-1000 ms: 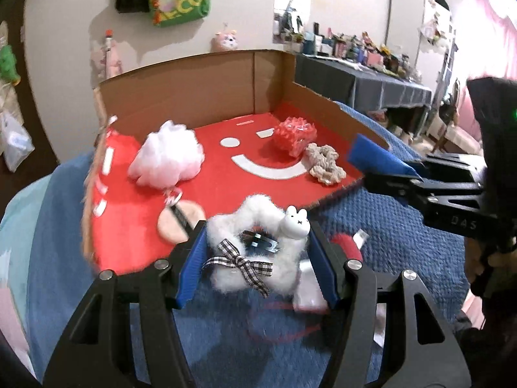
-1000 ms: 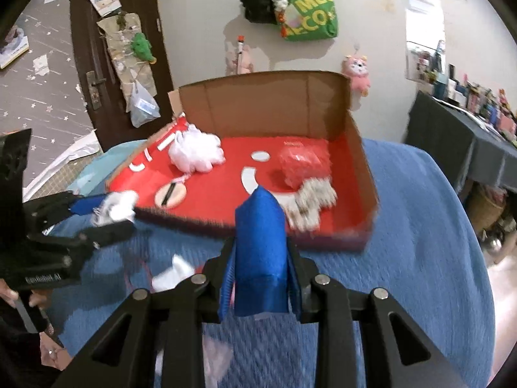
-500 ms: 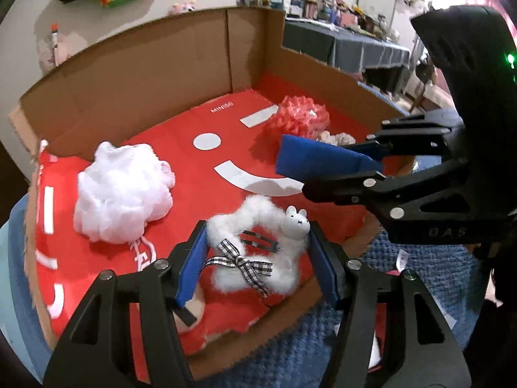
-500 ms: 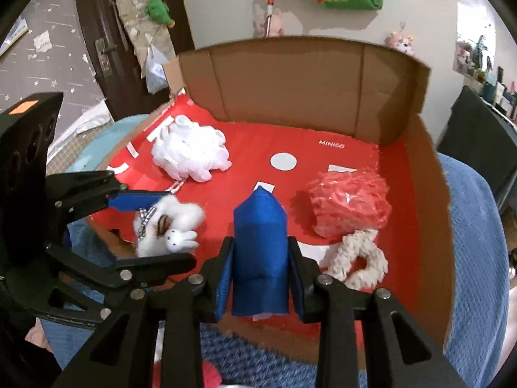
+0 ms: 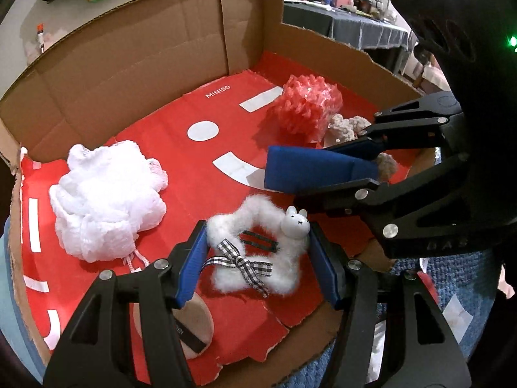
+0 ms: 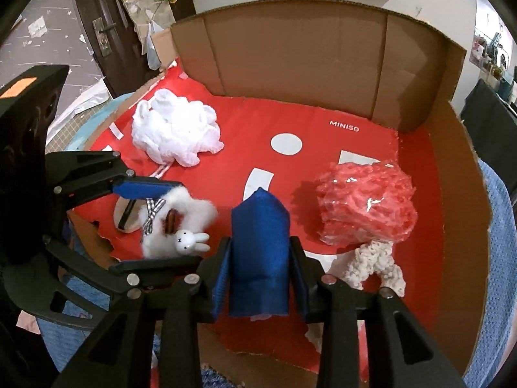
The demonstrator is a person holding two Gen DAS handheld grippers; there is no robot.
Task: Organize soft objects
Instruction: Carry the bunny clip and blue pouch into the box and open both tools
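Observation:
My left gripper (image 5: 257,265) is shut on a white fluffy ring (image 5: 255,252) with a checked bow and a small bunny head, low over the red floor of the cardboard box (image 5: 129,64). The right wrist view shows that ring (image 6: 174,223) at lower left. My right gripper (image 6: 260,268) has a folded blue cloth (image 6: 258,242) between its pads. Its jaws are opening, and the pads still touch the cloth. From the left wrist view the blue cloth (image 5: 310,168) sticks out of the right gripper (image 5: 323,171) above the floor.
Inside the box lie a white mesh pouf (image 5: 106,200), a red mesh sponge in plastic (image 5: 307,110), a cream scrunchie (image 6: 374,262) and a beige powder puff (image 5: 194,326). The box's front wall is torn low. A blue blanket (image 6: 497,258) lies under the box.
Both grippers have moved forward over the torn front edge and down into the box, each carrying its item. The right gripper now sits close beside the left one.

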